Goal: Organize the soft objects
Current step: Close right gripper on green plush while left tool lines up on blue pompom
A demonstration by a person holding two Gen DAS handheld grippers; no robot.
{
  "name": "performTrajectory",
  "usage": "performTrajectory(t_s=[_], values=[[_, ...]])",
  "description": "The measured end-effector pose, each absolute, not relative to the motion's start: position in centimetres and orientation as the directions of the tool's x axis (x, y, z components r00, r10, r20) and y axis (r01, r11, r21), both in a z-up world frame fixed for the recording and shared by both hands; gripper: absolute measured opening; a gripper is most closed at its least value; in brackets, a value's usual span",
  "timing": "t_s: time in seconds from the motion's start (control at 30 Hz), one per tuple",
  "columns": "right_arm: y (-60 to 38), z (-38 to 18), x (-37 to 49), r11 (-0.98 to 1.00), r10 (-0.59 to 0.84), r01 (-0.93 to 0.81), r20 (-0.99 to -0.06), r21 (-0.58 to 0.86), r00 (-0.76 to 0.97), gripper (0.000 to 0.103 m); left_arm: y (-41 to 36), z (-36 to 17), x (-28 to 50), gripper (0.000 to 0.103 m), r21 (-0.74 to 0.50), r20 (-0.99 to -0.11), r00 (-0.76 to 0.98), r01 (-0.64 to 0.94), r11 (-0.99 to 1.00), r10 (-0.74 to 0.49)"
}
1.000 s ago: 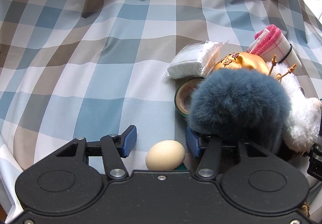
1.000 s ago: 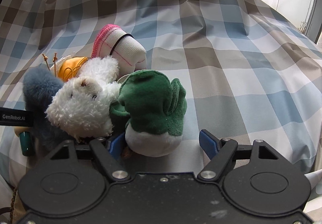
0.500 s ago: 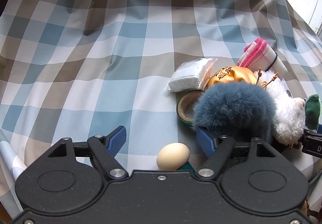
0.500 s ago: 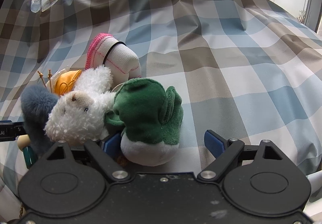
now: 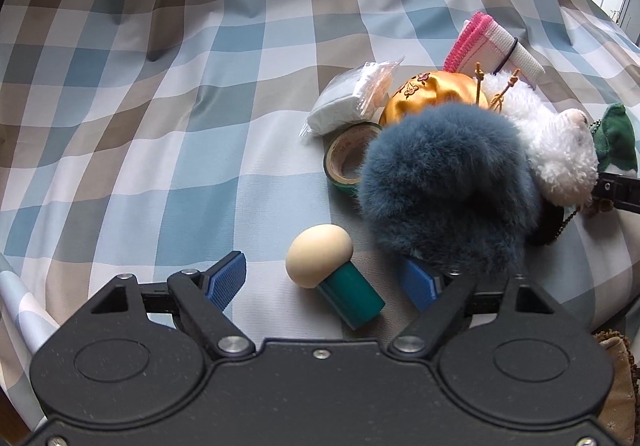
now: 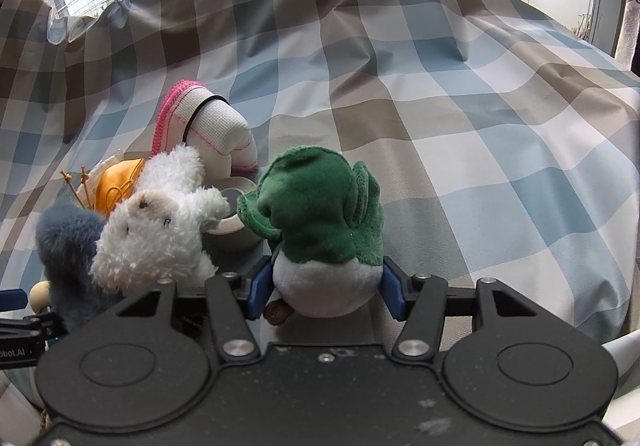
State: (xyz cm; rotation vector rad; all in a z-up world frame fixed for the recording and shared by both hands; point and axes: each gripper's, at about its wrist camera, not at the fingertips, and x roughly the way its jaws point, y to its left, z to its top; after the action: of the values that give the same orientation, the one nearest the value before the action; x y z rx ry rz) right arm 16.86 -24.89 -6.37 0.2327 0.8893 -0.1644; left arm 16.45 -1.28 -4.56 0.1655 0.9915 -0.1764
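A green plush toy [image 6: 320, 213] with a white belly stands on the checked cloth [image 6: 460, 125]. My right gripper [image 6: 326, 292] is closing on it, and both blue pads touch its belly. To its left lie a white fluffy plush [image 6: 156, 234], a blue-grey fur ball [image 5: 444, 181], a golden pouch [image 5: 432, 97] and a pink-and-white rolled cloth [image 5: 492, 49]. My left gripper [image 5: 322, 278] is opening wide. A cream-headed, teal-handled sponge [image 5: 320, 262] lies loose between its jaws, touched by neither pad. Its right finger sits under the fur ball's edge.
A green tape roll [image 5: 344, 157] and a plastic packet of white pads [image 5: 348, 97] lie left of the pile. A white tape roll [image 6: 236, 221] stands between the two plush toys. The cloth stretches bare to the left and far side; windows lie beyond.
The left jaws spread apart and the gripper drew back, uncovering the sponge's teal handle. The right jaws widened a little, then closed onto the green plush toy.
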Motion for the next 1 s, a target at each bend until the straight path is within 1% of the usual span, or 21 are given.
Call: performTrajectory(t_s=[0.13,0.2,0.23,0.3,0.47,0.53,0.7,0.8,0.83,0.9,0.93,1.0], values=[[-25.0,-6.9,17.1,0.958,-0.095,0.27,-0.791,0.091,0.604,0.056,-1.5,-5.2,16.7,0.08,0.065,-0.847,0.527,0.227,0.972,-0.067],[-24.7,-7.2,17.2,0.961,-0.109,0.267,-0.794,0.069,0.598,0.057,-1.5,-5.6,16.8,0.082,0.064,-0.853,0.517,0.228,0.972,-0.065],[-24.6,-7.2,17.2,0.963,-0.114,0.262,-0.792,0.059,0.599,0.058,-1.5,-5.7,16.9,0.085,0.062,-0.852,0.519,0.225,0.972,-0.065],[-24.2,-7.3,17.2,0.967,-0.127,0.252,-0.79,0.037,0.6,0.06,-1.3,-5.8,16.9,0.086,0.061,-0.85,0.522,0.225,0.972,-0.068],[-23.6,-7.5,17.5,0.973,-0.126,0.23,-0.79,0.019,0.6,0.072,-0.9,-6.1,17.1,0.097,0.05,-0.854,0.517,0.202,0.978,-0.063],[-23.4,-7.5,17.6,0.975,-0.126,0.223,-0.791,0.013,0.598,0.076,-0.7,-6.2,17.3,0.1,0.039,-0.859,0.508,0.187,0.982,-0.063],[-23.7,-7.6,18.1,0.972,-0.134,0.235,-0.786,0.015,0.604,0.078,-0.5,-6.2,17.6,0.1,0.027,-0.864,0.499,0.181,0.983,-0.068],[-24.0,-7.5,18.4,0.971,-0.129,0.239,-0.781,0.026,0.611,0.079,-0.7,-5.9,17.4,0.099,0.05,-0.852,0.521,0.184,0.982,-0.054],[-24.0,-7.5,18.5,0.971,-0.125,0.237,-0.78,0.031,0.613,0.076,-0.8,-5.6,17.2,0.098,0.063,-0.843,0.536,0.188,0.98,-0.049],[-24.1,-7.4,18.5,0.973,-0.117,0.228,-0.775,0.036,0.621,0.063,-1.1,-5.0,16.7,0.098,0.072,-0.826,0.561,0.2,0.977,-0.054],[-24.1,-7.3,18.5,0.975,-0.11,0.221,-0.773,0.04,0.625,0.052,-1.2,-4.7,16.6,0.098,0.075,-0.818,0.572,0.206,0.976,-0.057],[-24.2,-7.2,18.5,0.974,-0.097,0.219,-0.771,0.056,0.63,0.052,-1.6,-3.9,16.0,0.098,0.083,-0.798,0.598,0.221,0.972,-0.069]])
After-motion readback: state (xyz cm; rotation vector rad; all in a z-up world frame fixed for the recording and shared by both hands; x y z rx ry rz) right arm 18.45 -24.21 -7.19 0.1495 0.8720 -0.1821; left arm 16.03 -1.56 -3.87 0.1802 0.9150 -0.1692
